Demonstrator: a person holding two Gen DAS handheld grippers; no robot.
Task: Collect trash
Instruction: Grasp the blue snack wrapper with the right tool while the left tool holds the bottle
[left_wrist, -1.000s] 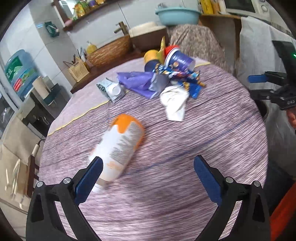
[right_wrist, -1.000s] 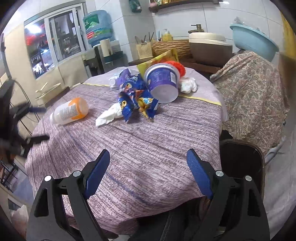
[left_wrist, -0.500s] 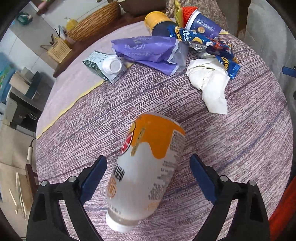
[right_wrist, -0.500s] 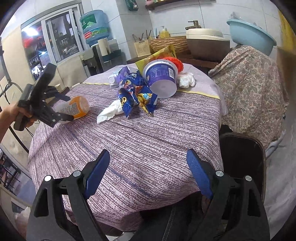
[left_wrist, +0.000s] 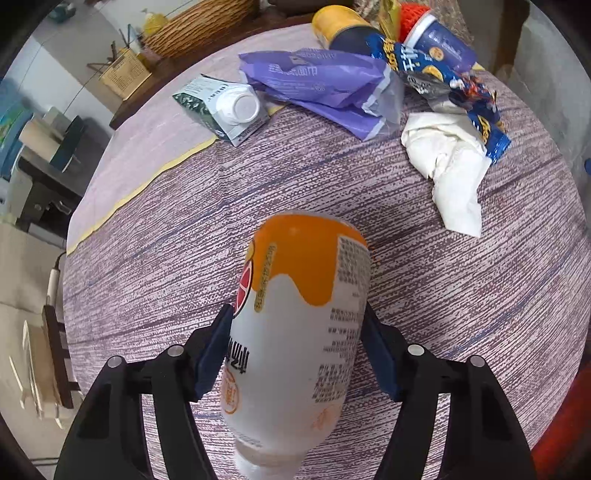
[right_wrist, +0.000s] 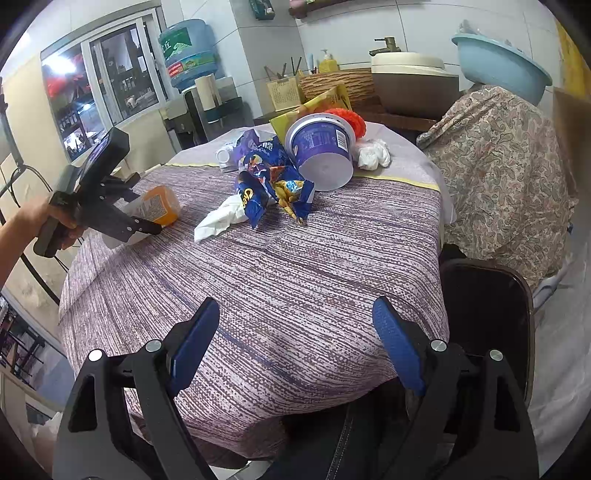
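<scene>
Left claw: your left claw (left_wrist: 297, 347) is clamped on the orange-and-white bottle (left_wrist: 299, 332), one blue pad (left_wrist: 214, 349) pressed to each side of its body.
Bottle: it lies on its side on the surface (left_wrist: 461, 314), orange end pointing away from you toward the trash pile, neck end down by the claw's frame.
Right claw: your right claw (right_wrist: 295, 345) is spread wide with nothing between its pads, hovering over the near edge of the surface, well apart from the bottle.
White napkin: the crumpled napkin (left_wrist: 450, 173) sits beyond the bottle and to its right, apart from it.
Blue snack wrapper: the wrapper (left_wrist: 443, 81) lies past the bottle, draped over the napkin's far side.
Purple bag: the flat purple bag (left_wrist: 321, 85) rests farther from the bottle, just left of the wrapper.
Carton: the small green-and-white carton (left_wrist: 221, 105) lies beyond the bottle to its left, beside the purple bag.
Purple tub: the tub (right_wrist: 321, 147) lies tipped on its side behind the wrapper, farthest from the bottle.
Bin: a dark bin (right_wrist: 484, 306) stands off the surface's right side, far from the bottle.
</scene>
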